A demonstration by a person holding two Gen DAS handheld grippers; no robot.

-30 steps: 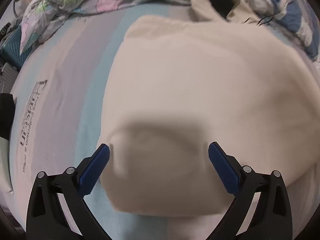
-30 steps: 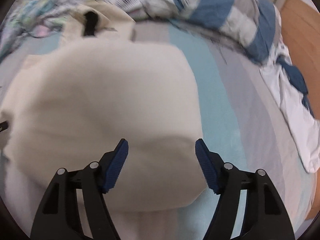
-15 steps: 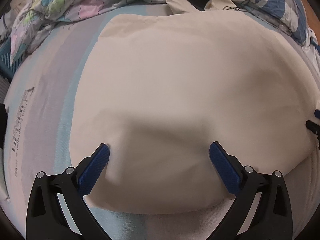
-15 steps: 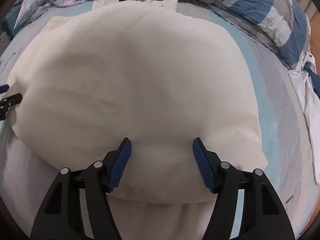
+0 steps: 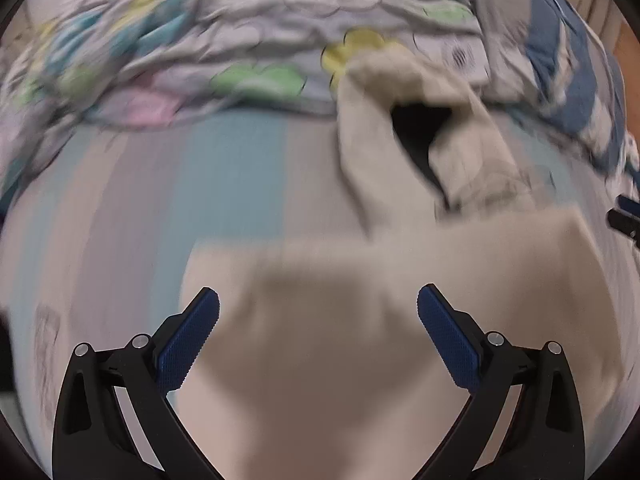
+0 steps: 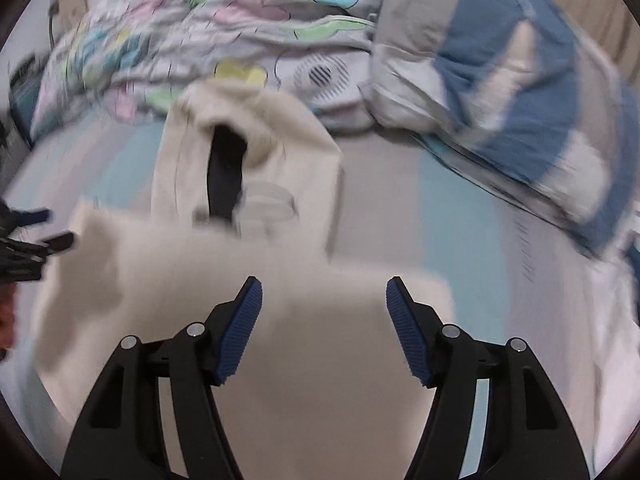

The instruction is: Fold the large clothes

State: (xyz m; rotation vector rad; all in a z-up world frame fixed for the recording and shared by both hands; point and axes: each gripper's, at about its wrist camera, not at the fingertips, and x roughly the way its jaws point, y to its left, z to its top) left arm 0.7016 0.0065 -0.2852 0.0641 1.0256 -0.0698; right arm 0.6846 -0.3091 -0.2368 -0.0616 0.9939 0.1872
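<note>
My left gripper (image 5: 318, 316) and right gripper (image 6: 324, 306) hang spread and empty over the folded cream fleece garment (image 5: 360, 320) on the striped bedsheet (image 5: 200, 184). Its body looks doubled over; the black-lined hood (image 6: 240, 152) beyond lies untucked, near the crumpled floral duvet (image 6: 200, 40).

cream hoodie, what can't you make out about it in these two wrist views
- Cream hoodie, left wrist view: near hem cut off by the bottom edge and hidden behind the open left gripper.
- Fold edges, both views: smeared by motion blur.
- Drawstrings by the hood, right wrist view: blurred.
- Right gripper: open; cloth contact unclear.
</note>
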